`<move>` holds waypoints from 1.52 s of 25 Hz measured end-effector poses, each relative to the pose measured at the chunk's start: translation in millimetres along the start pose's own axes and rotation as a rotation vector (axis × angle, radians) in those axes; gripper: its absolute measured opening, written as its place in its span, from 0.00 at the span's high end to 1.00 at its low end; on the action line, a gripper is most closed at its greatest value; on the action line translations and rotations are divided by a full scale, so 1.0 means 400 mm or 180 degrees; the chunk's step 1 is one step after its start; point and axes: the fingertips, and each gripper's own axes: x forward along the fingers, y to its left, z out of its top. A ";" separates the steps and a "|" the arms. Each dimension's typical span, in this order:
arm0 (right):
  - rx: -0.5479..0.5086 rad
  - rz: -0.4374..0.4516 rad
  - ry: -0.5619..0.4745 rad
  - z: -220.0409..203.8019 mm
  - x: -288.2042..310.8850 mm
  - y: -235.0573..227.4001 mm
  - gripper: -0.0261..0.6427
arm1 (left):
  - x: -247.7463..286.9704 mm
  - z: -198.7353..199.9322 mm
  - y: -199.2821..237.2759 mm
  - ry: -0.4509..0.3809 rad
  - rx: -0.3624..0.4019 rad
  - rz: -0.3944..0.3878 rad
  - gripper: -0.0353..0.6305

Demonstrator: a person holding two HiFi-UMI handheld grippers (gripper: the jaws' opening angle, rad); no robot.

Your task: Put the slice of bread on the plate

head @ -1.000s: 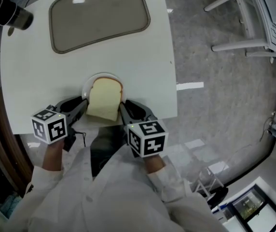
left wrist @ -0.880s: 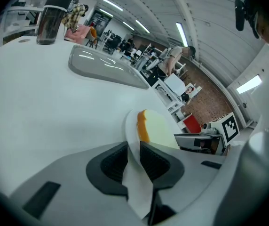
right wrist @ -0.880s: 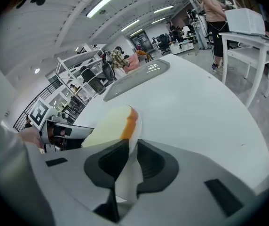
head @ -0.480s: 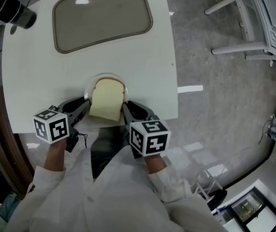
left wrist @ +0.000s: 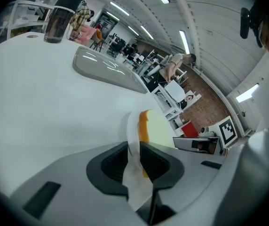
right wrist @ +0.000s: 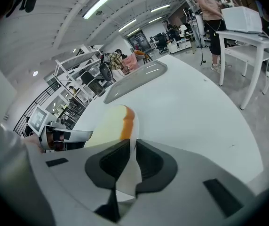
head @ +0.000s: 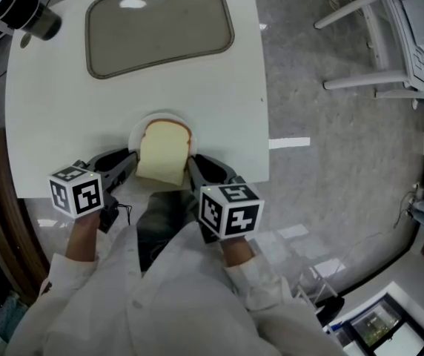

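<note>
A slice of bread (head: 164,153) with a brown crust lies on a small white plate (head: 139,128) at the near edge of the white table (head: 64,117). My left gripper (head: 127,163) is shut on the plate's left rim, and my right gripper (head: 192,166) is shut on its right rim. In the left gripper view the plate (left wrist: 132,131) runs edge-on between the jaws of the left gripper (left wrist: 134,147), with the bread (left wrist: 158,128) just to its right. In the right gripper view the right gripper (right wrist: 132,147) pinches the plate (right wrist: 127,175), and the bread (right wrist: 108,124) lies to its left.
A large grey tray (head: 160,24) lies at the far side of the table. A dark tumbler (head: 30,21) stands at the far left corner. A white chair (head: 390,28) stands on the floor to the right. The table's right edge (head: 265,87) is close by.
</note>
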 end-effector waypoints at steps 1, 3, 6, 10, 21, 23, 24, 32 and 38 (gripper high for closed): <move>-0.0008 0.0016 -0.0004 0.002 -0.003 0.002 0.88 | -0.003 0.001 -0.002 -0.0020 -0.0006 0.0008 0.82; -0.0039 0.0034 -0.0014 0.008 -0.011 0.003 0.88 | -0.008 0.002 -0.011 -0.0058 -0.0015 0.0020 0.82; -0.0113 0.0045 -0.0038 0.027 -0.021 0.000 0.88 | -0.010 0.003 -0.026 -0.0099 -0.0029 0.0034 0.82; -0.0174 0.0095 -0.0068 0.046 -0.045 -0.006 0.88 | -0.011 0.003 -0.054 -0.0157 -0.0067 0.0041 0.82; -0.0264 0.0173 -0.0115 0.089 -0.054 -0.021 0.88 | -0.006 0.042 -0.081 -0.0377 -0.0096 0.0057 0.82; -0.0249 0.0171 -0.0143 0.101 -0.044 -0.015 0.88 | -0.005 0.048 -0.069 -0.0380 -0.0110 0.0047 0.82; -0.0241 0.0169 -0.0160 0.107 -0.039 -0.011 0.88 | -0.005 0.051 -0.062 -0.0381 -0.0120 0.0042 0.82; -0.0069 0.0129 -0.0302 0.188 0.010 0.028 0.88 | -0.019 0.137 -0.008 -0.0390 -0.0158 -0.0071 0.82; 0.0019 0.0088 -0.0446 0.277 0.035 0.048 0.88 | -0.024 0.225 0.012 -0.0353 -0.0024 -0.0161 0.82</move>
